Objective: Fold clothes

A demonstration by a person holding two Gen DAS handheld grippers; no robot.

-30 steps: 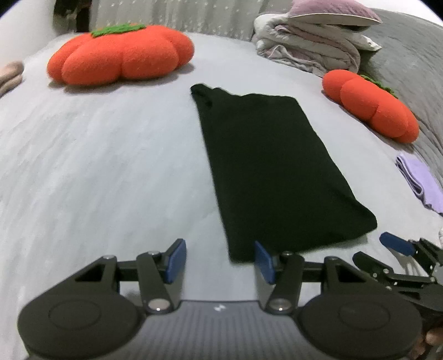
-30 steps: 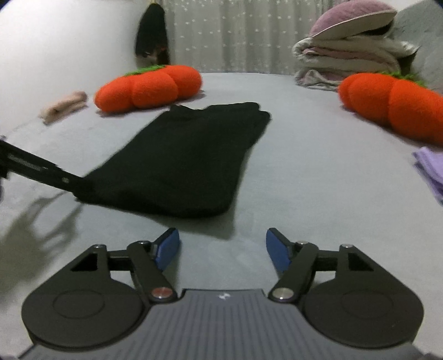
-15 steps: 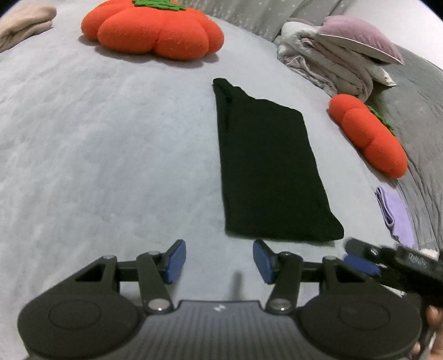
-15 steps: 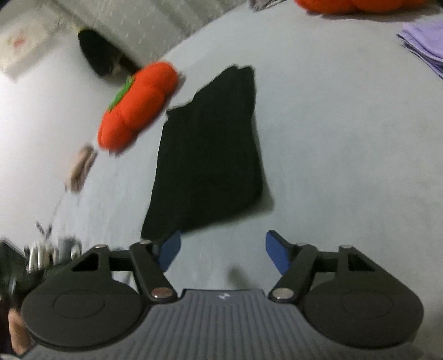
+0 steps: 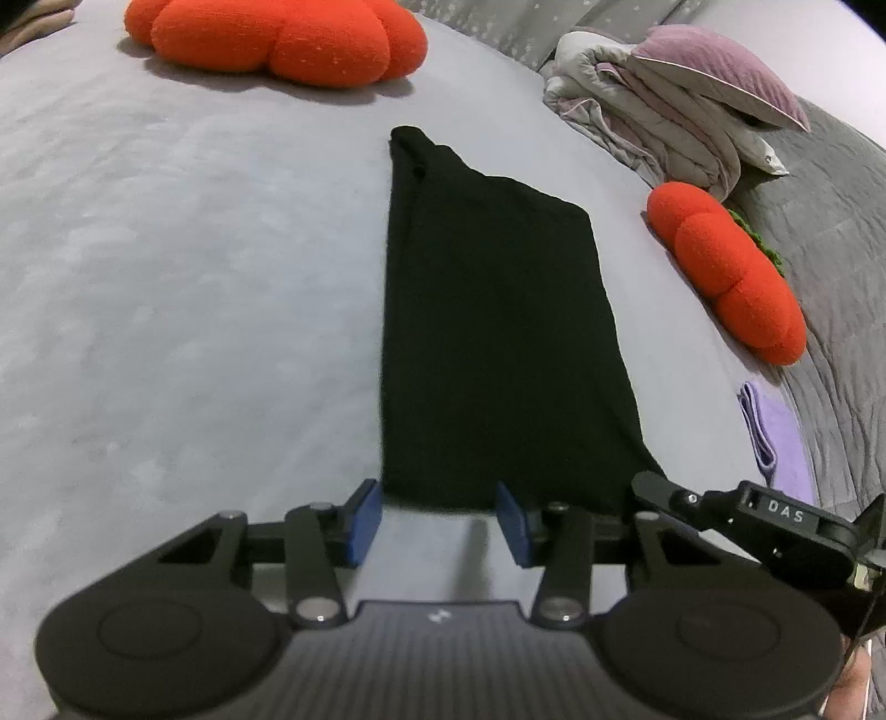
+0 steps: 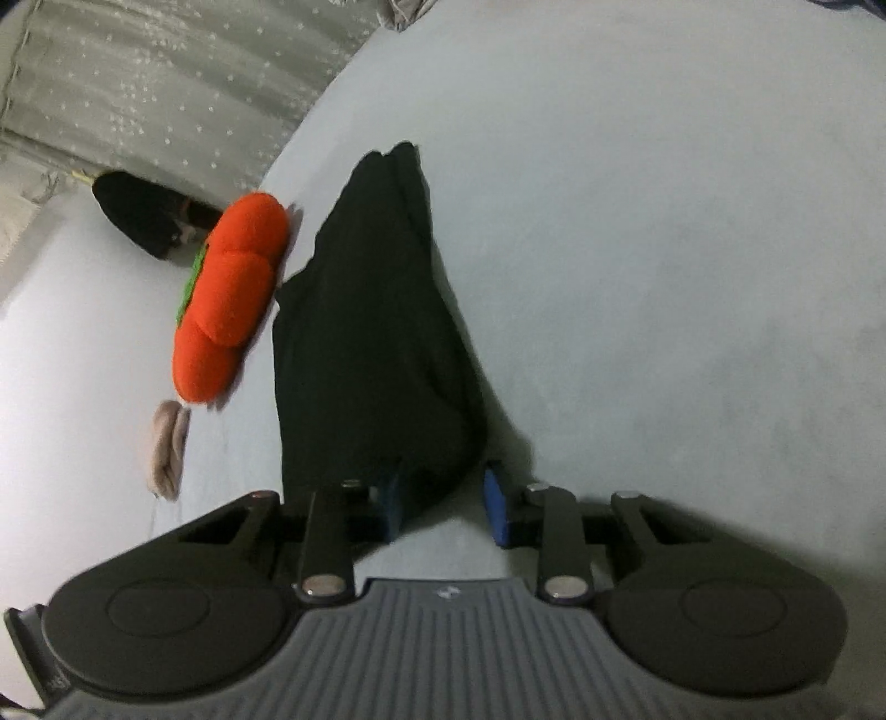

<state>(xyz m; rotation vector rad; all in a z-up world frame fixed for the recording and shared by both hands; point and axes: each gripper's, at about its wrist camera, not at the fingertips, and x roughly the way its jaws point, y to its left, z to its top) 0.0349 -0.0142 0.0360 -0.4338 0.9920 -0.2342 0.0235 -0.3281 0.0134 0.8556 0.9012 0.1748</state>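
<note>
Both claws reached black garment hem | left claw, right claw closing, ungripped

One black garment lies folded long on the bed.

Two orange pumpkin cushions: one near the far edge, one near the right edge.

One pile of bedding sits at the far right corner, with one purple pillow on top.

One folded lilac cloth lies by the right edge.

One beige cloth lies by the left edge, just beside a pumpkin cushion in the right wrist view.

Two grippers: the left and the right, each with two blue pads.
</note>
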